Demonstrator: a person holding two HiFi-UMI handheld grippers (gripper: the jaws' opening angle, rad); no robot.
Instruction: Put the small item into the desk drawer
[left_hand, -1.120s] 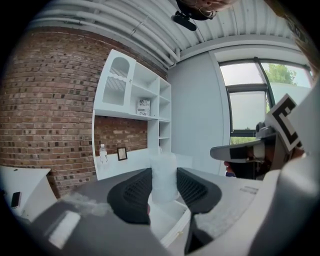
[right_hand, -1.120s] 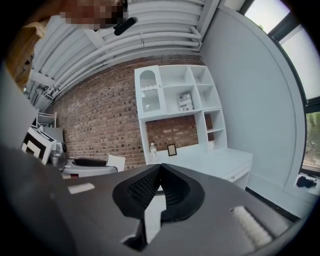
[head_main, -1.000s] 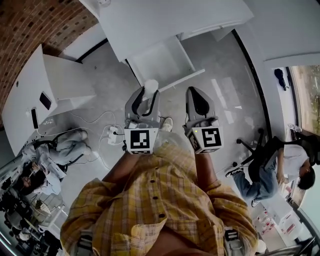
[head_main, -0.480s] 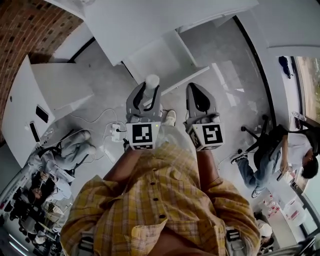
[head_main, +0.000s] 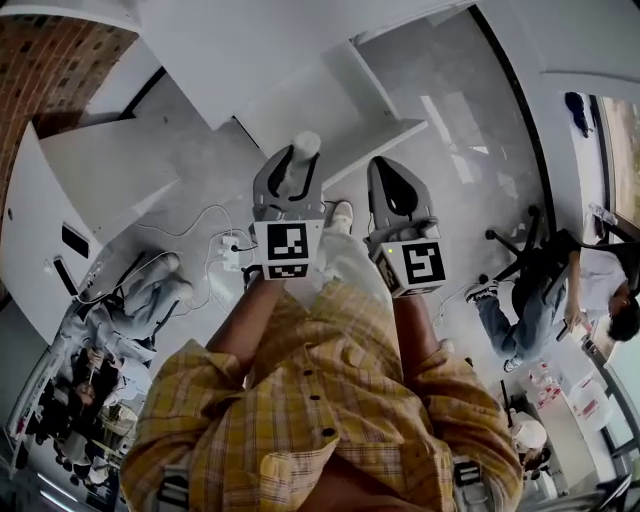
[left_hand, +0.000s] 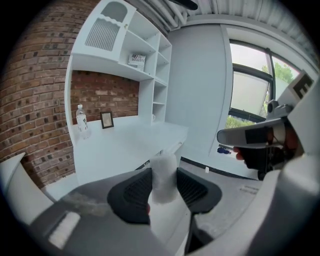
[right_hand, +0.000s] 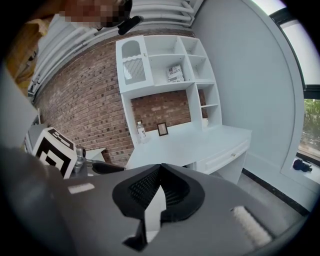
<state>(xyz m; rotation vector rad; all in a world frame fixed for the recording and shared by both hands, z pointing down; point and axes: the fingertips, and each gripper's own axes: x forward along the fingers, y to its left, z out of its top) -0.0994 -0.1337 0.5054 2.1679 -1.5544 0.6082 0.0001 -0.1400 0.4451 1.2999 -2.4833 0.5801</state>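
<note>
Though already lifted, small item (left_hand: 164, 176): white, roughly cylindrical, clamped upright between the jaws of the left gripper (left_hand: 164, 186), its top standing clear above the pads.

Right gripper (right_hand: 161, 187): jaws pressed together, nothing between them; held just beside the left gripper (head_main: 293, 165).

Desk (right_hand: 200, 142): white, ahead of both grippers and well apart from them; a bottle (right_hand: 141, 132) stands at its back edge.

Drawer (right_hand: 225, 155): under the desk's front edge, apparently shut.

Progress: pick-up done. Remaining, by judgement: approach, open the drawer, place the item, release.
</note>
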